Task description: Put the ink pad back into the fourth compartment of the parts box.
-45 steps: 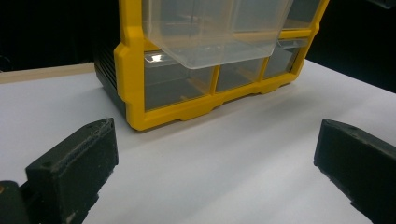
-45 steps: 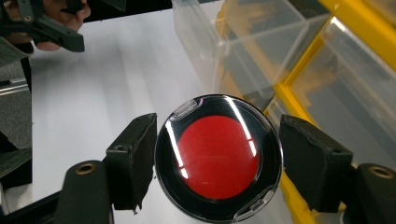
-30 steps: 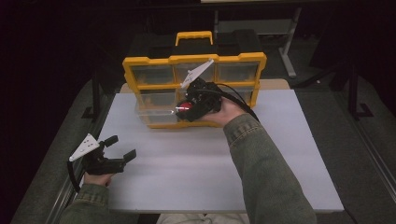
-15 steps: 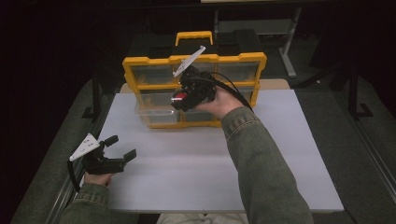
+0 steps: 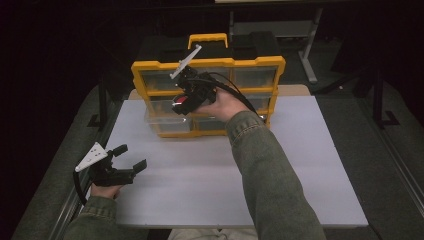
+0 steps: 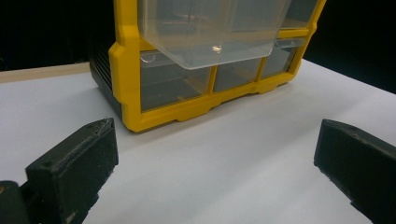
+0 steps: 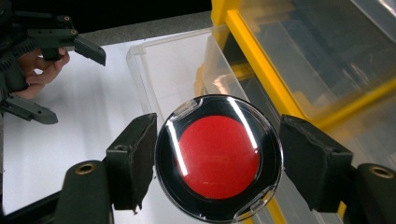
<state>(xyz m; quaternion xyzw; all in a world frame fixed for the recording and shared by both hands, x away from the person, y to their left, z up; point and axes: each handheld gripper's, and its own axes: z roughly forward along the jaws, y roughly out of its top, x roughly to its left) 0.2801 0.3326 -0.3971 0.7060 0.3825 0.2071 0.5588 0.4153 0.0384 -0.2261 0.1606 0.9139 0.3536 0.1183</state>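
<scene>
High view showed a white table (image 5: 310,165) with a yellow drawer cabinet (image 5: 207,65) standing at its far side, a yellow handle on top. One clear drawer (image 5: 162,116) stuck out from the cabinet's front on the left side. The right gripper (image 5: 181,106), held by a hand in a green sleeve (image 5: 270,170), hung over that open drawer. Its jaws were clamped on a round black case with a red centre (image 5: 180,102).

In the right gripper view the case (image 7: 218,157) sat squarely between the two black pads, touching both, with the clear drawer (image 7: 177,70) just beyond and below it and the cabinet's yellow frame (image 7: 261,70) to the right. The left gripper (image 7: 63,70) showed farther off at the upper left, over the white table.

In the high view the left gripper (image 5: 129,161) rested low near the table's near left corner, well apart from the cabinet, its jaws spread wide with nothing between them. The left gripper view confirmed this: two black jaws stood far apart at the bottom corners, bare table (image 6: 224,172) between them, and ahead the cabinet (image 6: 126,70) with the pulled-out drawer (image 6: 210,32) overhanging its lower row.
</scene>
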